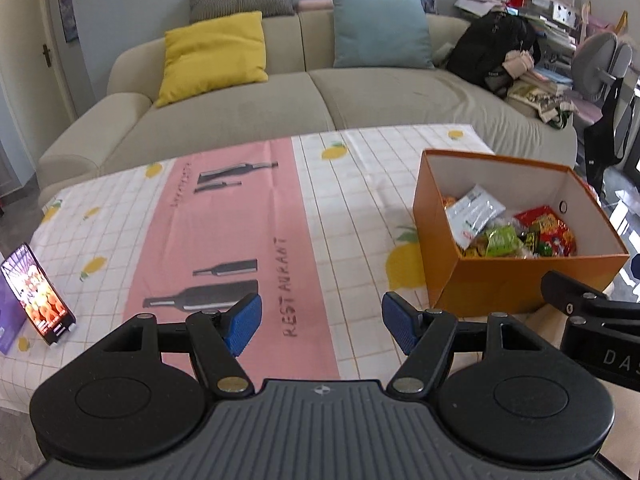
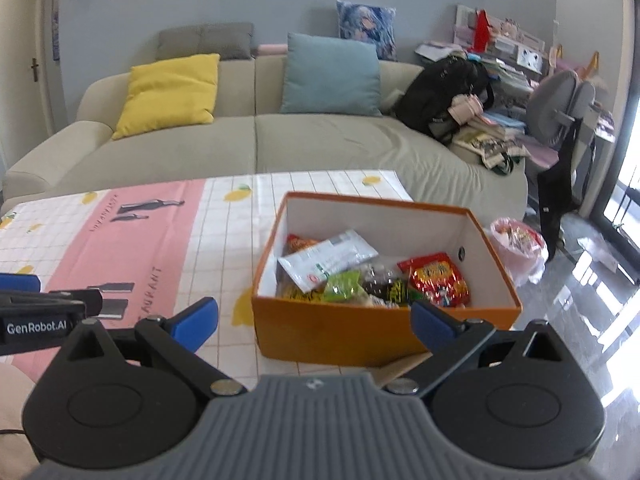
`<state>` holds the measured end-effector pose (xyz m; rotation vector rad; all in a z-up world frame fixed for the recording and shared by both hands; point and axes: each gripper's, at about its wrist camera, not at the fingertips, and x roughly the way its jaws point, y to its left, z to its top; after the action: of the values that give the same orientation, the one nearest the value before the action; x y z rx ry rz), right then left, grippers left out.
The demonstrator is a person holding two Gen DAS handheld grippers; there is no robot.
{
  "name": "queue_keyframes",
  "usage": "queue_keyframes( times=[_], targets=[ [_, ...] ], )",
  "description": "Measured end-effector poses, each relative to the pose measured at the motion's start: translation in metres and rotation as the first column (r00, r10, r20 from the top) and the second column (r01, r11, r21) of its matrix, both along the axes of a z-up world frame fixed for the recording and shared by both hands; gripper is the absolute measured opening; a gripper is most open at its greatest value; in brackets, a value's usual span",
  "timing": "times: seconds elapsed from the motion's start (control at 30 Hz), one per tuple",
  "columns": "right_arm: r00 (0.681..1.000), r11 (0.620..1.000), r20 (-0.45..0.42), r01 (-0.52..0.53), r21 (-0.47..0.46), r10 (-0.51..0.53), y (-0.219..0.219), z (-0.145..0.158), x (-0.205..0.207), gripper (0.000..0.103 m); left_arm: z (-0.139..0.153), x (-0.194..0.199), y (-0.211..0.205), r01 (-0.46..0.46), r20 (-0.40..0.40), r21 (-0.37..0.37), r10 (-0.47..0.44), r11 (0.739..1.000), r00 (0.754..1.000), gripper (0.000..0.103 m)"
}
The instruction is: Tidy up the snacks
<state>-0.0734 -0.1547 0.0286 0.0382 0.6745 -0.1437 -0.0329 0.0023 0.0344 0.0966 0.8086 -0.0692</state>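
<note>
- Snacks sit in a loose heap inside the orange box (image 2: pixel 340 336), which stands on the desk (image 1: pixel 360 184) toward its right end, near the front edge; we see none lying outside it on the cloth.
- The orange box looks to us like stiff cardboard, open-topped with white inner walls. We judge it light and rigid enough to slide or steady by a wall, but its thin rim could buckle if pinched hard.
- The white packet (image 2: pixel 328 260) is the largest snack and lies on top, slanted toward the left wall. We expect it to be light, flat and slippery; a sealed edge or corner is the best place to take it.
- The red bag (image 2: pixel 438 278) rests at the right of the heap, puffed and crinkly. We would pinch its top seam, since squeezing the belly may crush what is inside.
- The green packet (image 2: pixel 342 286) lies at the front, small and soft, half buried among darker wrappers; we think it needs a shallow grip on its exposed end.
- The right hand-held gripper (image 2: pixel 314 320) stands wide with nothing between its blue pads, in front of the near wall of the box.
- The left hand-held gripper (image 1: pixel 322 322) is also spread wide and empty, over the pink stripe of the cloth, left of the box.
</note>
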Motion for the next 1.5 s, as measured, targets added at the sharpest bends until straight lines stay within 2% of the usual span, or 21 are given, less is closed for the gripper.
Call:
queue_keyframes(
  times=[0.2, 0.57, 1.5],
  targets=[
    [1.0, 1.0, -0.015, 0.009, 0.011, -0.009, 0.0, -0.004, 0.001, 0.1, -0.003, -0.002, -0.001, 0.005, -0.027, 0.002, -0.004, 1.0, 1.0, 0.081],
    [1.0, 1.0, 0.007, -0.002, 0.003, 0.002, 0.003, -0.001, -0.004, 0.1, 0.001, -0.002, 0.001, 0.0, -0.022, 0.003, 0.0, 1.0, 1.0, 0.081],
    [1.0, 1.0, -0.011, -0.02, -0.009, 0.02, 0.011, -0.004, -0.003, 0.1, 0.001, -0.002, 0.001, 0.002, -0.027, 0.002, -0.002, 1.0, 1.0, 0.081]
  ],
)
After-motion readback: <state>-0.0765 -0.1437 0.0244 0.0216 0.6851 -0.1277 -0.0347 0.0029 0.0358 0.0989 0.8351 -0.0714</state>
